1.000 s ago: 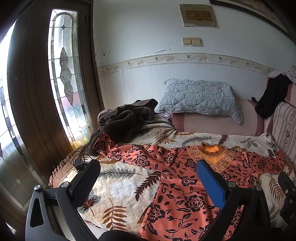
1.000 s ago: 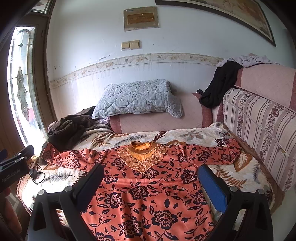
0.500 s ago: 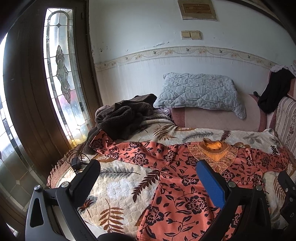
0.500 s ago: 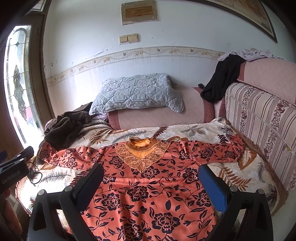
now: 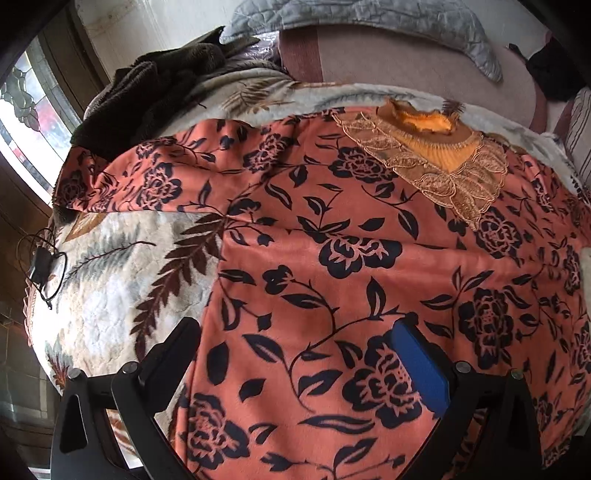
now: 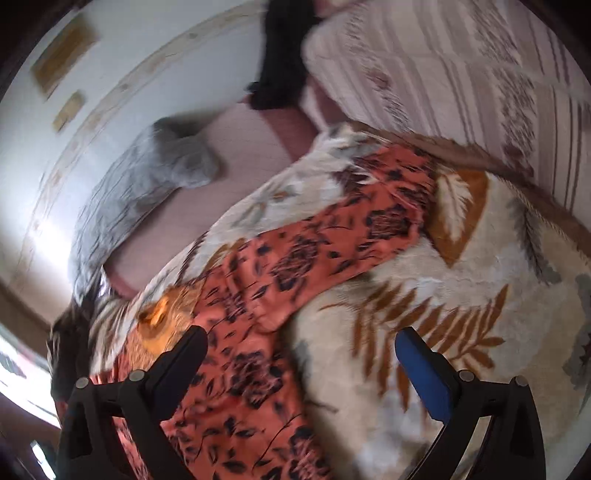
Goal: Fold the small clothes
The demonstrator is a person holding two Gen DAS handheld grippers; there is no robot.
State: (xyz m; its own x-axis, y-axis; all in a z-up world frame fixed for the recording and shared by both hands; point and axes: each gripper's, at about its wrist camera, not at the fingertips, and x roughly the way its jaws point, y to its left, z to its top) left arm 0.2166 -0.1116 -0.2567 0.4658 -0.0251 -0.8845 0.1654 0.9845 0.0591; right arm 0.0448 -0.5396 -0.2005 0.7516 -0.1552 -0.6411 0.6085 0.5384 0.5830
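An orange dress [image 5: 332, 236] with black roses lies spread flat on a leaf-patterned blanket [image 5: 110, 280]. Its embroidered gold neckline [image 5: 436, 147] points toward the sofa back. My left gripper [image 5: 295, 339] hovers open low over the dress body, near its left side seam. In the blurred, tilted right wrist view, the right sleeve [image 6: 351, 229] stretches toward the striped sofa arm. My right gripper [image 6: 301, 345] is open above the armpit area, black finger over the dress [image 6: 243, 369], blue finger over bare blanket [image 6: 461, 295]. Nothing sits between either pair of fingers.
A dark brown garment [image 5: 155, 92] is piled at the blanket's far left. A grey pillow [image 5: 369, 14] leans on the pink sofa back. A black cable [image 5: 42, 266] lies at the left edge. A black garment [image 6: 280, 55] hangs over the striped sofa arm [image 6: 461, 81].
Both grippers have dropped close to the dress. The left one now looks down at the dress body; the right one has swung right and tilted toward the right sleeve, blurring its view.
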